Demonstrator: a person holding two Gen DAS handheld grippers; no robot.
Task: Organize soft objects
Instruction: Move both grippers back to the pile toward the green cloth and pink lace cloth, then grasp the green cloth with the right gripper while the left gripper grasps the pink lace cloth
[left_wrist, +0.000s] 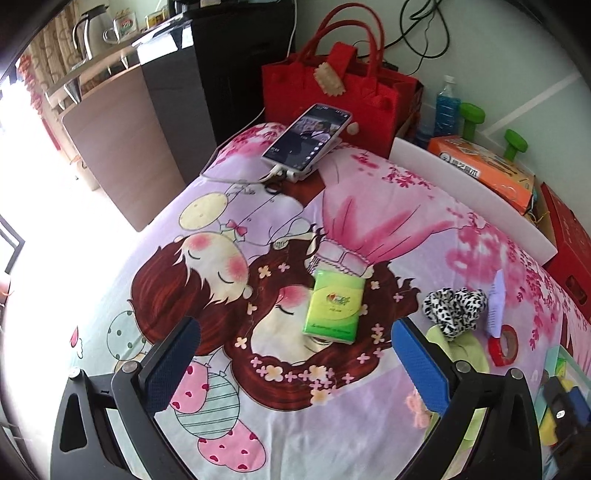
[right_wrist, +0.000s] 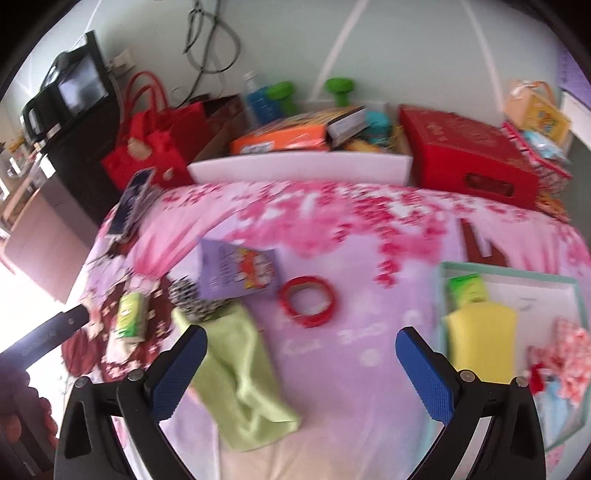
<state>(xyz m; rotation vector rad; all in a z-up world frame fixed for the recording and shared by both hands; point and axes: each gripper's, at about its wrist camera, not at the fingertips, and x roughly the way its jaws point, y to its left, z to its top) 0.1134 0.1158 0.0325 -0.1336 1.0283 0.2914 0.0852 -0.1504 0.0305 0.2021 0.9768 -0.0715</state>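
A green tissue pack (left_wrist: 334, 306) lies on the cartoon bedsheet (left_wrist: 229, 288), just beyond my open left gripper (left_wrist: 295, 365). To its right sit a leopard-print scrunchie (left_wrist: 454, 306), a pale green cloth (left_wrist: 465, 354), a purple comb (left_wrist: 496, 302) and a red tape roll (left_wrist: 504, 345). My right gripper (right_wrist: 301, 373) is open over the sheet, its left finger (right_wrist: 177, 373) above the green cloth (right_wrist: 243, 380). The teal-rimmed box (right_wrist: 509, 273) at right holds a yellow sponge (right_wrist: 480, 339), a green pack (right_wrist: 467, 290) and a red-white fabric item (right_wrist: 565, 358). The right view is blurred.
A phone (left_wrist: 306, 136) on a stand with a cable sits at the bed's far end, before a red felt bag (left_wrist: 332, 92). Behind a white board (right_wrist: 299, 168) are an orange box (right_wrist: 280, 140), a red carton (right_wrist: 465, 155), green dumbbells (left_wrist: 515, 142) and a bottle (left_wrist: 447, 103).
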